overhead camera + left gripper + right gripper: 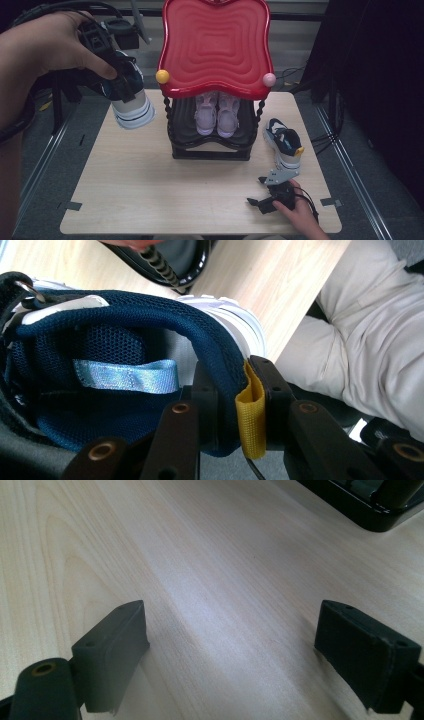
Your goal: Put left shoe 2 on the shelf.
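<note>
- Hanging above the left edge of the wooden table, the left gripper pinches the heel collar of a navy-and-white sneaker, sole tipped toward the camera and clear of the tabletop
- Seen along that gripper's own jaws, one pad sits inside the navy mesh collar and the other outside it, with the yellow pull tab pressed between them; a pale blue strap runs across the lining
- At centre stands a black shoe rack with a red wavy top tray; a pair of pink sneakers sits on its lower shelf
- Just right of the rack, the matching second sneaker rests on the table
- Near the front right corner, the right gripper lies low on the wood, jaws spread wide with nothing between them
</note>
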### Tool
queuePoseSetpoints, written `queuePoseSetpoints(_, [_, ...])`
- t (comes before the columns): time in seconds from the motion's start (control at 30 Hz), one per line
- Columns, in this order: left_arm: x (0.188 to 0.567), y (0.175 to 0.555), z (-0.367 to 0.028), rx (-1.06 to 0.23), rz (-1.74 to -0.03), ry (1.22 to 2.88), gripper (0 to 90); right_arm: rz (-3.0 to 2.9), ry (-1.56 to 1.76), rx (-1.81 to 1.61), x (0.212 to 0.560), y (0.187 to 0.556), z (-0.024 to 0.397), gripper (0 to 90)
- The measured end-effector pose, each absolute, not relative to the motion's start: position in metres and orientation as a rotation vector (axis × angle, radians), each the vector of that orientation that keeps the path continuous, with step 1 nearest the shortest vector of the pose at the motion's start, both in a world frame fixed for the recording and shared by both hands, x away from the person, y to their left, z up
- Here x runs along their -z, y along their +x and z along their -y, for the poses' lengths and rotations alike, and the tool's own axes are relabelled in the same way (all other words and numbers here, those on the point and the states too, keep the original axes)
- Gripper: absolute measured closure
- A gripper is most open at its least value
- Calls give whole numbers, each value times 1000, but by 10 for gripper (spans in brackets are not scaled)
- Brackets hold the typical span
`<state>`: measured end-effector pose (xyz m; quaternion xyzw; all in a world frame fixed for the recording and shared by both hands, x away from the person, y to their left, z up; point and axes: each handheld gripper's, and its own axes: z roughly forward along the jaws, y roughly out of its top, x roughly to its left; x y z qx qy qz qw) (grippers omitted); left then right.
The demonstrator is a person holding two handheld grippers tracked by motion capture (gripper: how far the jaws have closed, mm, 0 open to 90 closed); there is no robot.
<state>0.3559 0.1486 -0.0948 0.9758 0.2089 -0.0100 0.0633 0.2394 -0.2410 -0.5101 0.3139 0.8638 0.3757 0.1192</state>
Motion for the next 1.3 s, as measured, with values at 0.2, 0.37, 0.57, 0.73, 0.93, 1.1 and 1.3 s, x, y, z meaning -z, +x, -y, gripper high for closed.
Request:
queuePoseSetpoints(0.2, [84, 355, -146, -12, -629, 2933, 747, -2525, 920, -1099, 510, 239, 241, 127])
queuePoseSetpoints(0.37, [76, 355, -140, -51, -634, 2920, 747, -2525, 919, -1099, 510, 239, 241, 127])
queuePoseSetpoints(0.57, [64, 354, -129, -141, -614, 2925, 747, -2525, 916, -1099, 510, 239, 241, 127])
queuePoseSetpoints(0.73, [57, 352, -115, -235, -586, 2921, 747, -2525, 918, -1099, 510, 239, 241, 127])
queuePoseSetpoints(0.93, [56, 354, -98, -348, -526, 2912, 747, -2525, 916, -1099, 510, 239, 241, 127])
queuePoseSetpoints(1.1, [59, 359, -84, -408, -461, 2901, 748, -2525, 917, -1099, 510, 239, 241, 127])
queuePoseSetpoints(1.3, [65, 367, -68, -489, -322, 2900, 747, -2525, 918, -1099, 510, 239, 241, 127])
